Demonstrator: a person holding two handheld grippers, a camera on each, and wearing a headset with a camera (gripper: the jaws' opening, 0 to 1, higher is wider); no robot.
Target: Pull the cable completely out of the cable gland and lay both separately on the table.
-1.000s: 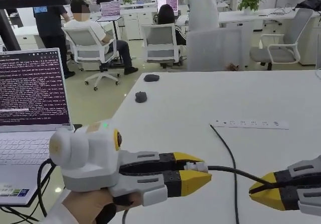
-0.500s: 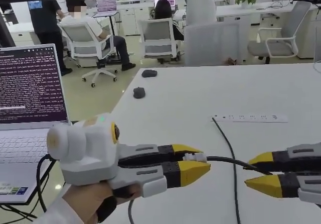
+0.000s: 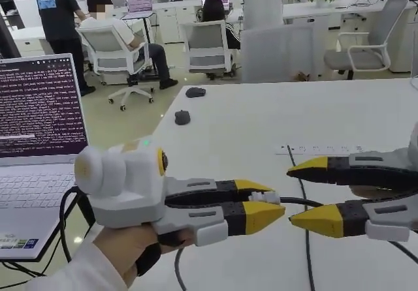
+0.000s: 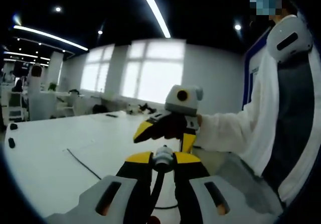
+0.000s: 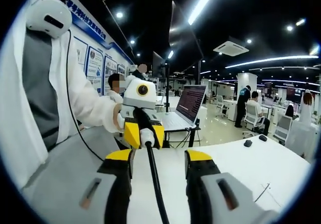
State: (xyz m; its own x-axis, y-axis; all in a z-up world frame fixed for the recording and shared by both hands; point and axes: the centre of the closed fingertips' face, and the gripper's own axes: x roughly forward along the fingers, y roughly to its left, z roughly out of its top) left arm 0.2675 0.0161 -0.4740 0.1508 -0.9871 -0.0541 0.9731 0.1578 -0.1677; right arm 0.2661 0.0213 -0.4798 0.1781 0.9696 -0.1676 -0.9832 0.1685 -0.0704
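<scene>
My left gripper (image 3: 274,203), held in a hand at the lower left of the head view, is shut on the white cable gland (image 3: 263,198). The black cable (image 3: 297,201) leaves the gland to the right. It passes between the wide-apart yellow jaws of my right gripper (image 3: 292,196), which stands open around it without touching. In the left gripper view the gland (image 4: 163,157) sits clamped between the yellow tips, with the right gripper (image 4: 168,127) just beyond. In the right gripper view the cable (image 5: 153,179) runs up the gap to the gland (image 5: 147,137) in the left gripper (image 5: 143,128).
An open laptop (image 3: 39,108) stands at the left beside the white table (image 3: 248,128). A white power strip (image 3: 326,149) lies mid-table, and two dark mice (image 3: 183,117) (image 3: 194,92) lie farther back. More cable (image 3: 307,245) trails on the table. Office chairs and people are behind.
My right gripper was shut on the cable a second ago; its jaws have since spread wide and it has come closer to the left gripper. The left gripper keeps hold of the gland.
</scene>
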